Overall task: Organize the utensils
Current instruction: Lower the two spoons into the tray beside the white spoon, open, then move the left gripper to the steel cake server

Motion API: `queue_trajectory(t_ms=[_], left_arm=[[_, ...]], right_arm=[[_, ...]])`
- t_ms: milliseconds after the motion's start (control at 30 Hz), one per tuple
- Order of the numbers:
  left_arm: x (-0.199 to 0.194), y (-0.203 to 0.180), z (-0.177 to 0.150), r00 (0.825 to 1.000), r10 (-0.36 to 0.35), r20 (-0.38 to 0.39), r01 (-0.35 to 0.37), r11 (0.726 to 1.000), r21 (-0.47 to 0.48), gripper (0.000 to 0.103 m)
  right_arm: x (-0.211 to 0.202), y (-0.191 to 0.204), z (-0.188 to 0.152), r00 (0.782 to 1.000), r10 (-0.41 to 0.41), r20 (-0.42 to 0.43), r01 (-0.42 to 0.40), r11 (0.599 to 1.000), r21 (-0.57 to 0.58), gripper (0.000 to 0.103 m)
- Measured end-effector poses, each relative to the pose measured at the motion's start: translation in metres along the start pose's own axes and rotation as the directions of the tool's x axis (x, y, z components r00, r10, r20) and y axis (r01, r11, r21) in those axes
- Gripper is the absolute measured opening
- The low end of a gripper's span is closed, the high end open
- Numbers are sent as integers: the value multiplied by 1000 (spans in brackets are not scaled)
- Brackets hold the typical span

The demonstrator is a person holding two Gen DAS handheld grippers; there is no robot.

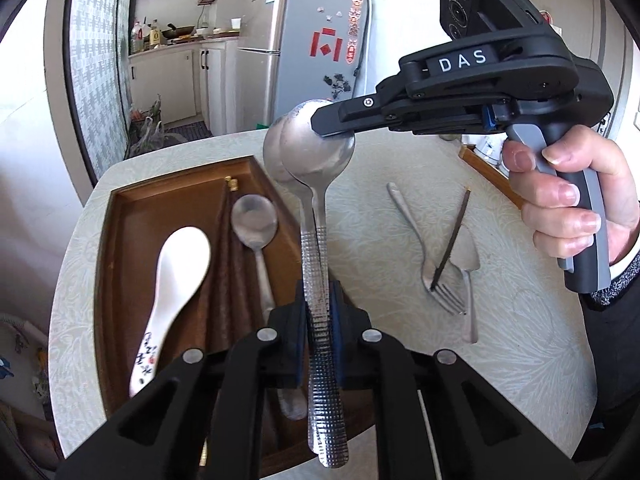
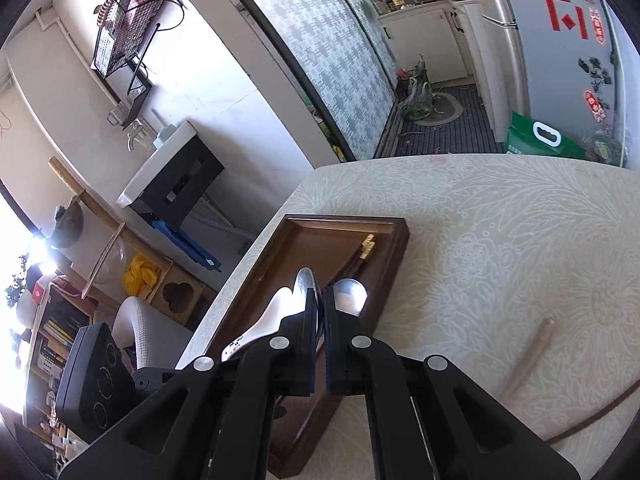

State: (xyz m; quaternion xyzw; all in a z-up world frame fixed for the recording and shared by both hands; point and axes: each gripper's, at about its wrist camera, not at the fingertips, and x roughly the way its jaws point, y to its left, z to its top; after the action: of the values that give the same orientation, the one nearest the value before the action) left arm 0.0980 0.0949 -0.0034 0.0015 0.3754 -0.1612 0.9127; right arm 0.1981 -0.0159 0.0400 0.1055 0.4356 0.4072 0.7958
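Note:
My left gripper (image 1: 319, 316) is shut on the textured handles of two stacked steel spoons (image 1: 316, 152), held up above the table. My right gripper (image 1: 332, 122) comes in from the right and is shut on the bowls of those spoons; in the right wrist view the spoon bowl edge (image 2: 306, 284) sits between its fingers (image 2: 320, 320). Below lies a brown wooden tray (image 1: 120, 208), also in the right wrist view (image 2: 394, 232), holding a white ceramic spoon (image 1: 176, 276), a steel spoon (image 1: 255, 220) and dark chopsticks with gold tips (image 1: 230, 184).
On the patterned table (image 1: 520, 340) right of the tray lie a fork (image 1: 436, 276), another spoon (image 1: 466, 264) and a dark chopstick (image 1: 452, 240). The table's edge curves at left. A fridge (image 1: 304, 40) and kitchen counter stand behind.

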Motion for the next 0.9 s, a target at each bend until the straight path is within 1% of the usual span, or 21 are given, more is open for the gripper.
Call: queue_trajectory(t_ms=[100, 233, 333, 500, 567, 600, 700, 733, 767, 800, 833, 867, 900], left_arm=[[-2, 21, -7, 999, 35, -12, -35, 999, -30, 11], [0, 42, -14, 998, 53, -27, -54, 996, -67, 11], [3, 50, -18, 998, 51, -31, -53, 995, -79, 11], [8, 47, -20, 998, 47, -45, -50, 996, -70, 13], [7, 46, -20, 998, 49, -41, -52, 996, -68, 17], [7, 45, -20, 998, 50, -42, -53, 996, -67, 22], [7, 44, -20, 998, 54, -44, -57, 996, -62, 28], [7, 44, -20, 997, 57, -45, -60, 996, -61, 32], [7, 44, -20, 997, 57, -44, -59, 996, -61, 36], [7, 43, -20, 998, 55, -42, -57, 997, -58, 50], [7, 42, -20, 997, 62, -38, -64, 997, -53, 59], [5, 40, -20, 997, 74, -27, -75, 996, -42, 60], [4, 37, -20, 997, 80, -18, -81, 996, -30, 63]], right_arm=[[24, 10, 4, 1000, 12, -24, -12, 1000, -8, 3], [51, 13, 4, 998, 3, -57, -4, 1000, -12, 3], [63, 9, 2, 997, -20, -70, 19, 1000, -11, 3], [70, 2, 0, 996, -41, -79, 40, 999, -9, 3], [71, 3, -1, 995, -49, -85, 47, 999, -19, 5], [72, 4, -1, 995, -46, -86, 45, 999, -21, 5], [75, 8, -2, 994, -58, -90, 55, 998, -36, 6], [75, 8, -2, 994, -65, -90, 62, 997, -38, 7], [75, 9, -2, 994, -67, -88, 64, 997, -39, 13], [74, 9, -3, 994, -67, -87, 64, 997, -37, 17], [73, 10, -3, 994, -67, -86, 64, 997, -35, 29], [70, 11, -3, 995, -65, -80, 63, 997, -35, 42], [67, 12, -4, 995, -69, -72, 67, 997, -39, 48]])
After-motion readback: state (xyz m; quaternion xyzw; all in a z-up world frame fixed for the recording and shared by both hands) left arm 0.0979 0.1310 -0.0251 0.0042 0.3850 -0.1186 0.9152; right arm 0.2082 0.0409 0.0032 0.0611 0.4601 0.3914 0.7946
